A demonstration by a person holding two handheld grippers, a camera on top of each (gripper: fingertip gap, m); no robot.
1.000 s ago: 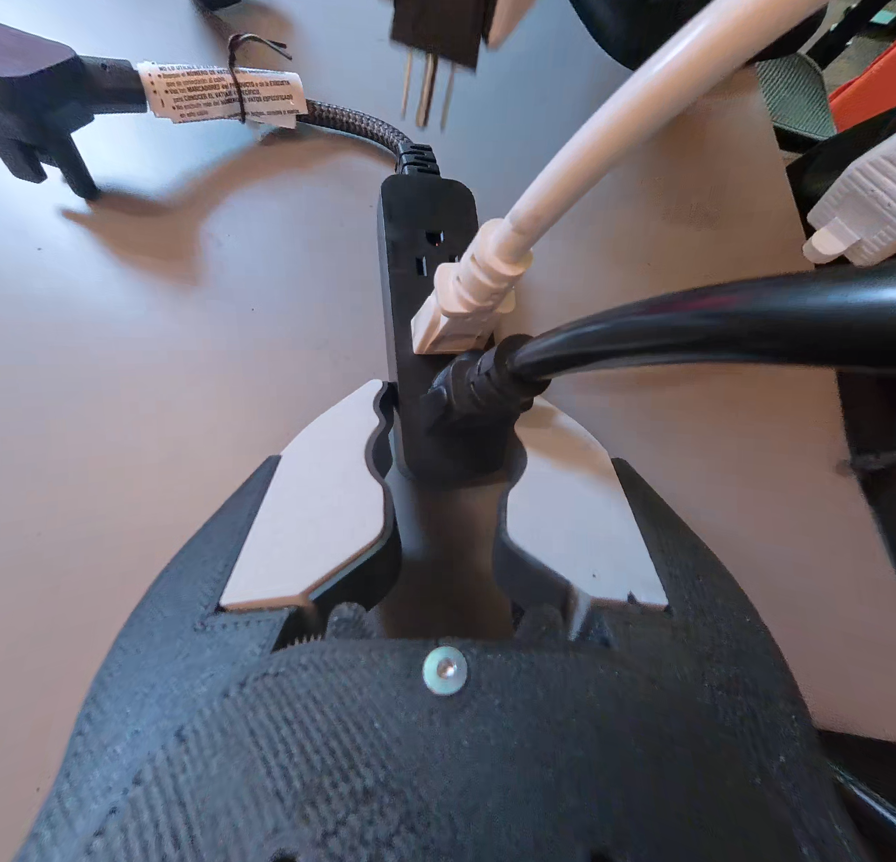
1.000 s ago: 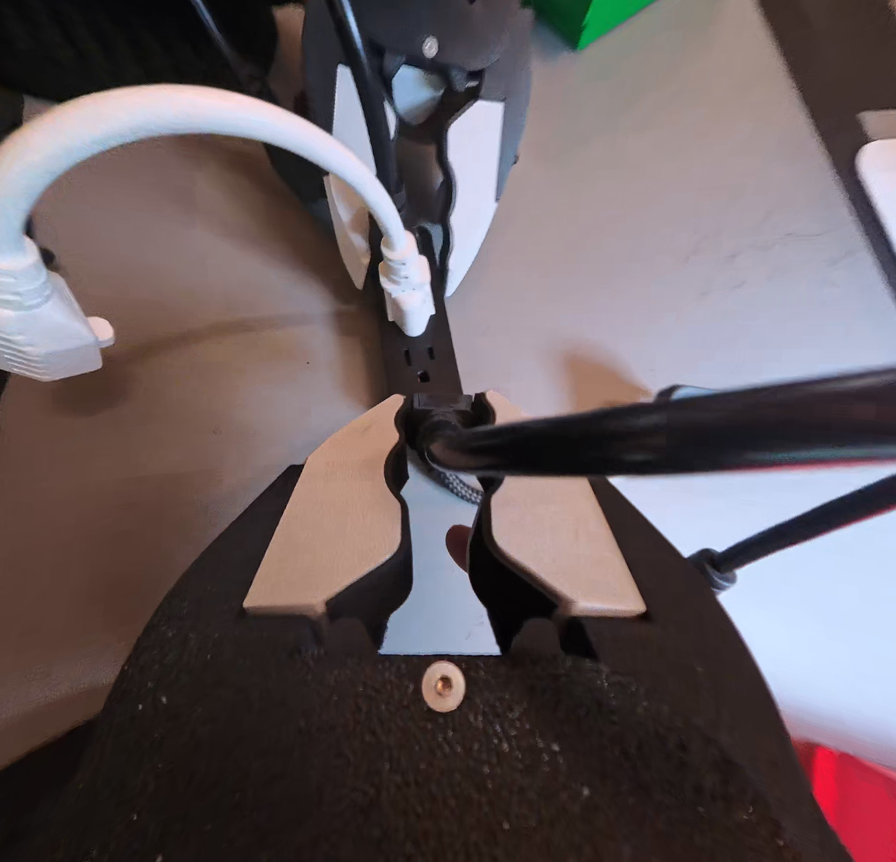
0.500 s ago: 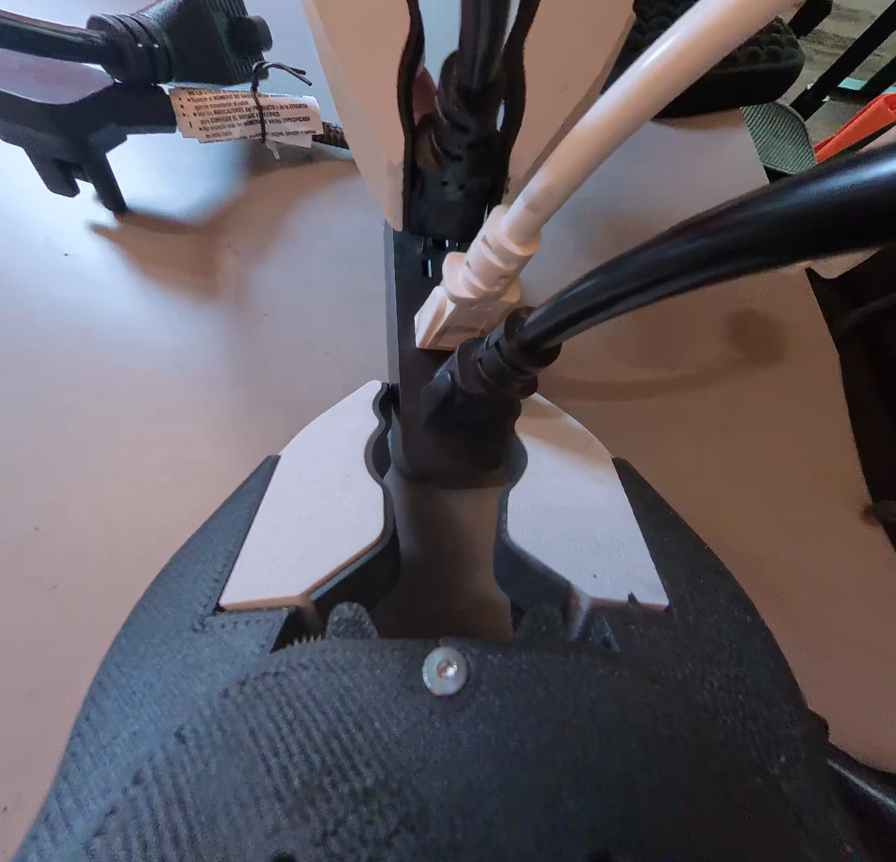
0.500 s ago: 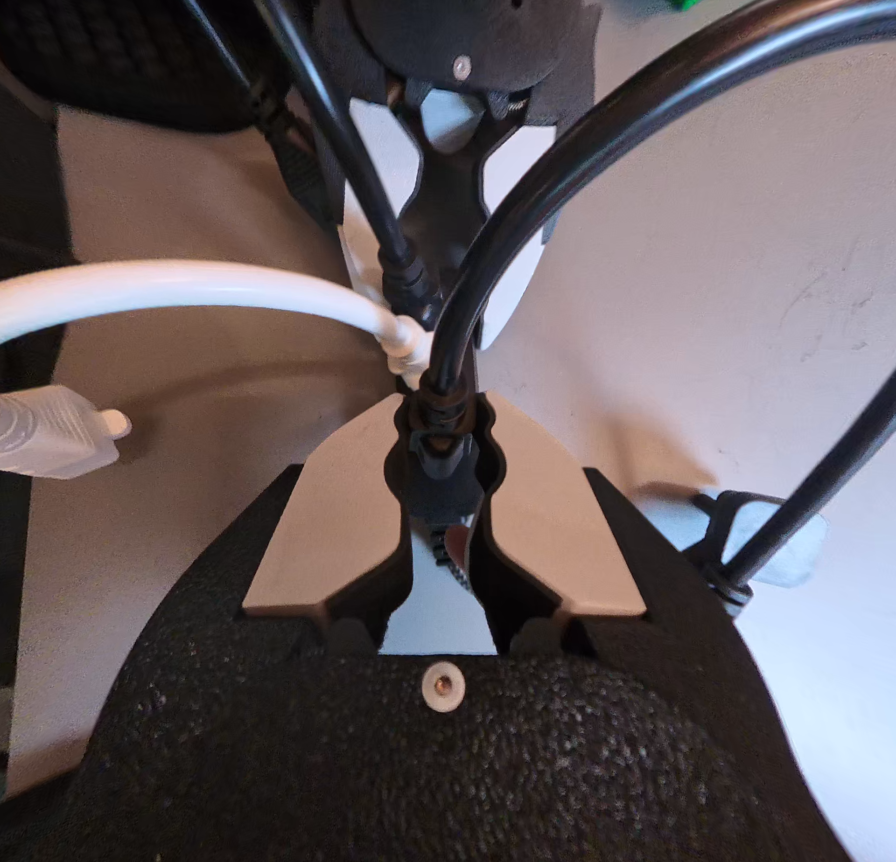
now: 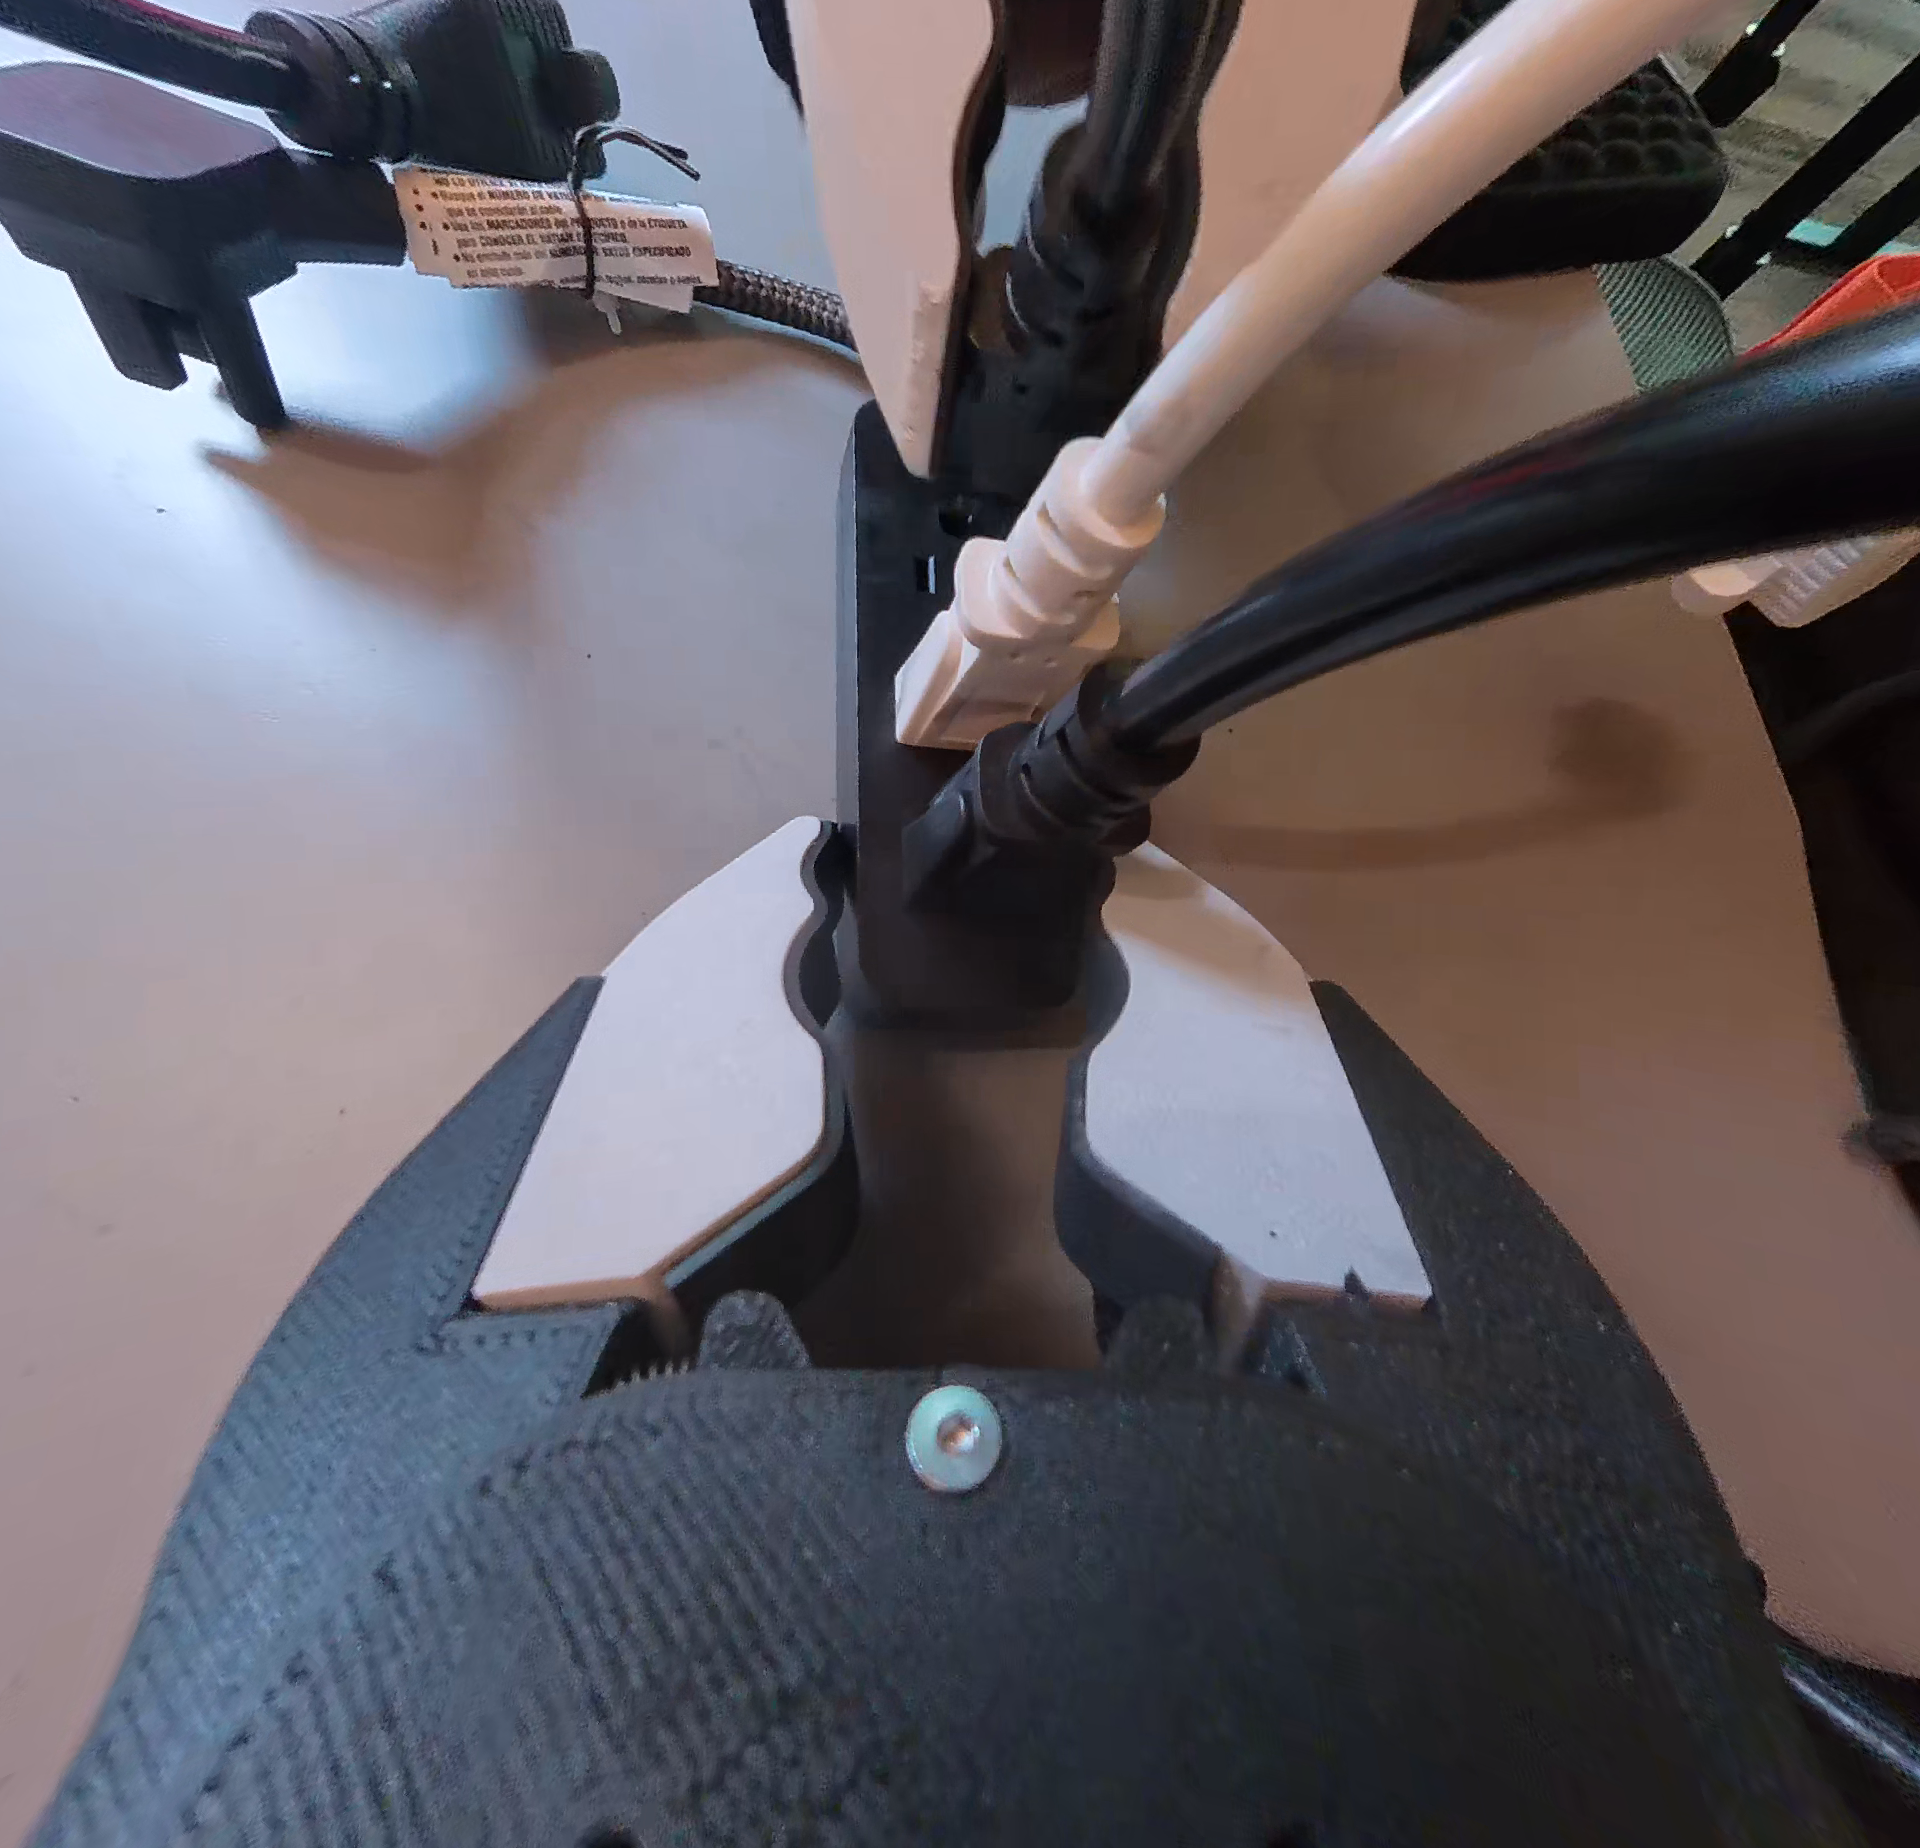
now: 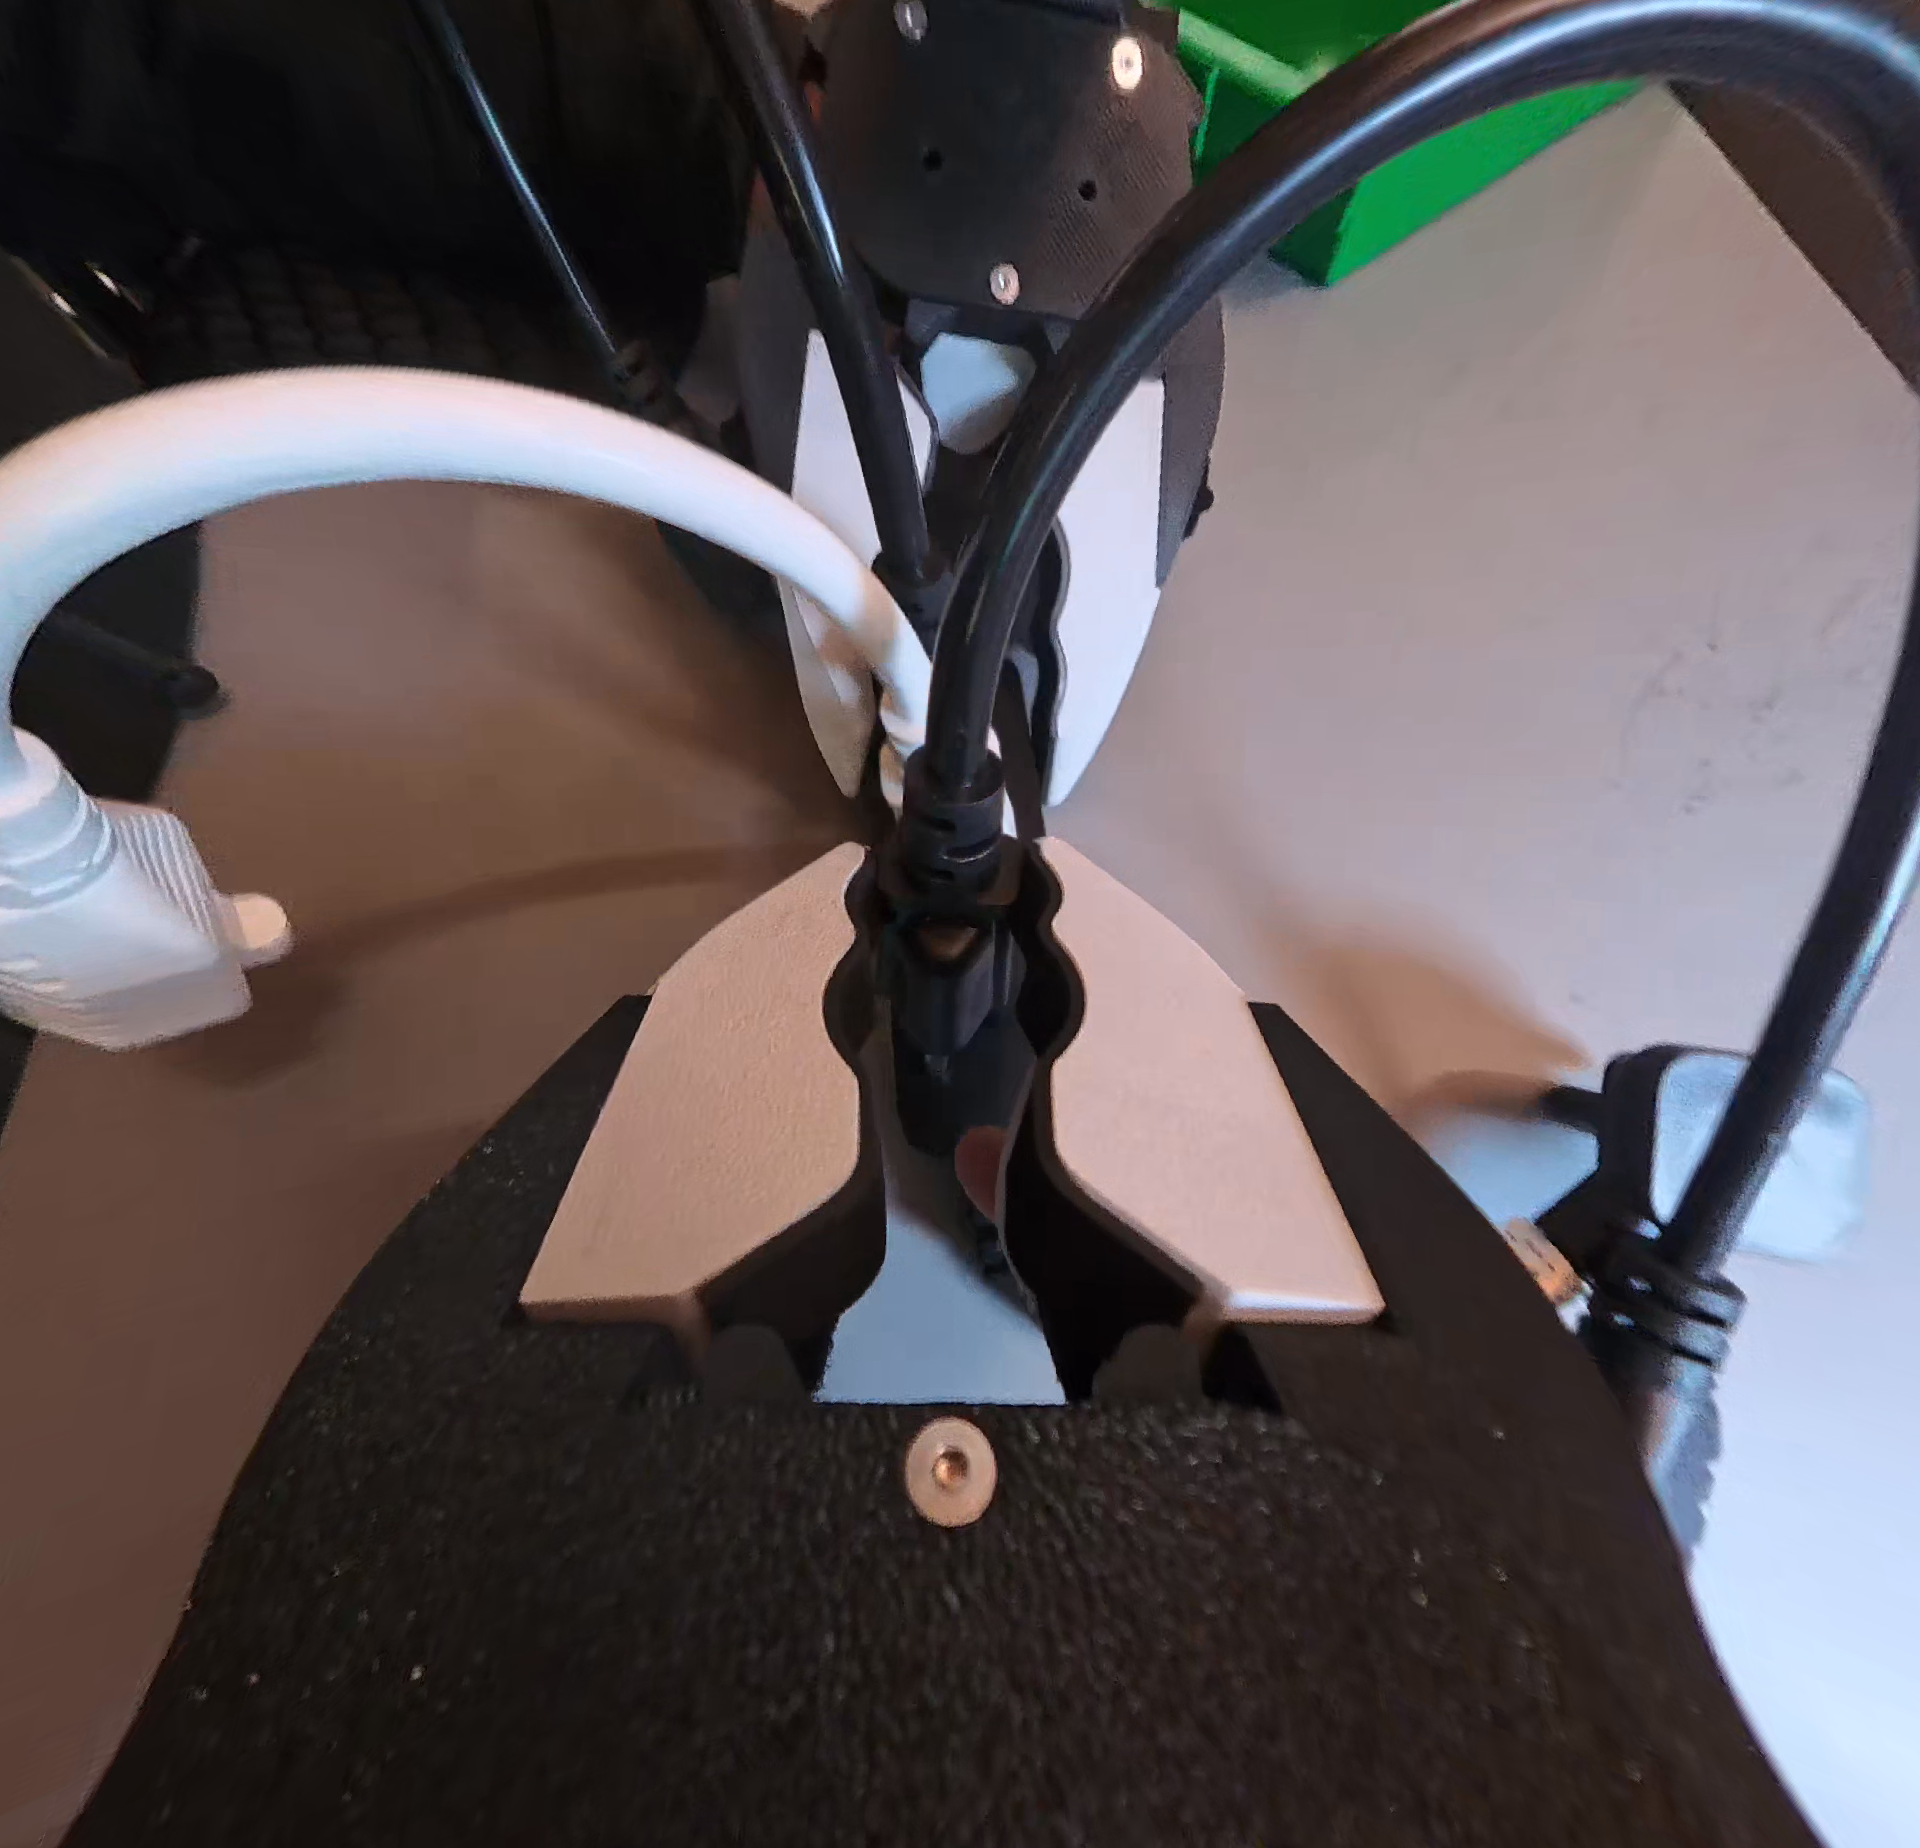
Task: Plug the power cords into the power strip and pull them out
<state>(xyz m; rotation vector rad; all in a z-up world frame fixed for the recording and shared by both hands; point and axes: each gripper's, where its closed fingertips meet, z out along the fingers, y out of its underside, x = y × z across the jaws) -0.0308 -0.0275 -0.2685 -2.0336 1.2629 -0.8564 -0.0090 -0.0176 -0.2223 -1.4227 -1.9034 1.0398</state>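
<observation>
The black power strip [image 5: 883, 655] lies on the tan table. My left gripper [image 5: 966, 915] is shut on its near end. A white plug [image 5: 997, 655] and a black plug [image 5: 1039, 801] sit in its near outlets. My right gripper [image 6: 951, 863] is shut on another black plug [image 6: 945, 977] and holds it down onto the strip's far end. This shows in the left wrist view too, with the white fingers [image 5: 894, 240] around the plug [image 5: 1060, 344]. Its prongs are hidden. The left gripper's body [image 6: 997, 136] faces me in the right wrist view.
The strip's own flat black plug [image 5: 135, 219] with a paper tag [image 5: 551, 229] and a black cord end [image 5: 447, 63] lie at the far left. A white connector [image 6: 104, 915] lies on the table. A green box [image 6: 1351, 84] and a black mesh chair [image 5: 1558, 136] stand beyond. Across from one pair of fingers to the other is roughly 6 centimeters.
My right gripper came down with the black plug, from prongs showing in the air above the strip to resting on its far outlet. The left gripper kept its hold on the strip.
</observation>
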